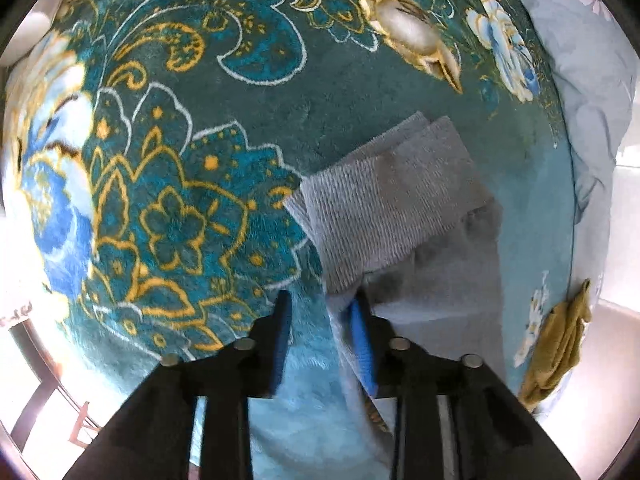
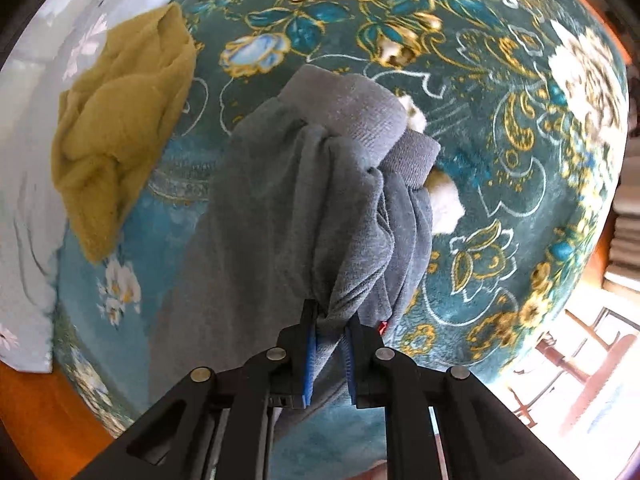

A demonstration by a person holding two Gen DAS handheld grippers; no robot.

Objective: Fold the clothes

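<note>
A grey garment (image 1: 404,216) with ribbed cuffs lies on a teal floral blanket (image 1: 200,140). My left gripper (image 1: 322,304) is open just above the blanket; its right finger (image 1: 362,340) touches the garment's left edge and nothing is between the jaws. In the right wrist view, my right gripper (image 2: 330,322) is shut on a bunched fold of the grey garment (image 2: 304,200), which drapes away from the fingers with its ribbed cuffs (image 2: 360,112) at the far end.
A crumpled mustard-yellow cloth (image 2: 120,120) lies to the garment's left, also at the blanket's right edge in the left wrist view (image 1: 556,344). A pale blue flowered quilt (image 2: 28,160) borders the blanket. A wooden chair (image 2: 580,364) stands beyond the bed.
</note>
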